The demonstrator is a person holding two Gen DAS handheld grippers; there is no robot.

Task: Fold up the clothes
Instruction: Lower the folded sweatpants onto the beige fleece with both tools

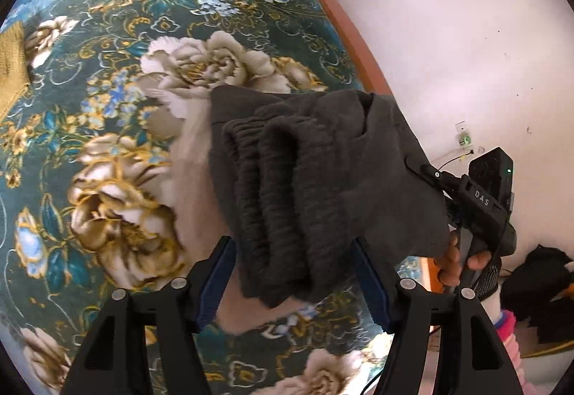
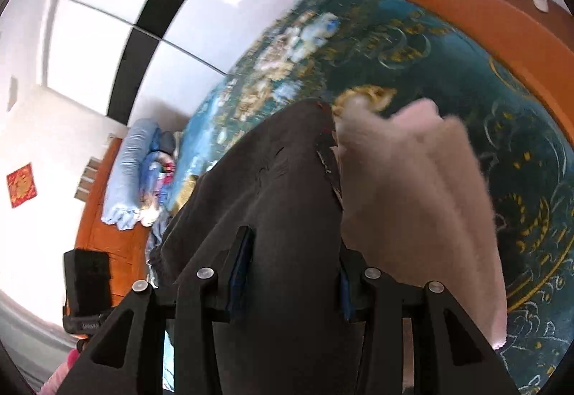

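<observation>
Pale lining (image 2: pixel 423 187) blurred behind dark garment (image 2: pixel 272 201)

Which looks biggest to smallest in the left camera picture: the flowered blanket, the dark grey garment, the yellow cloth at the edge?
1. Flowered blanket, filling most of the view.
2. Dark grey garment; it hangs close to the camera, so it looks larger than it may be.
3. Yellow cloth, only partly in view.
</observation>
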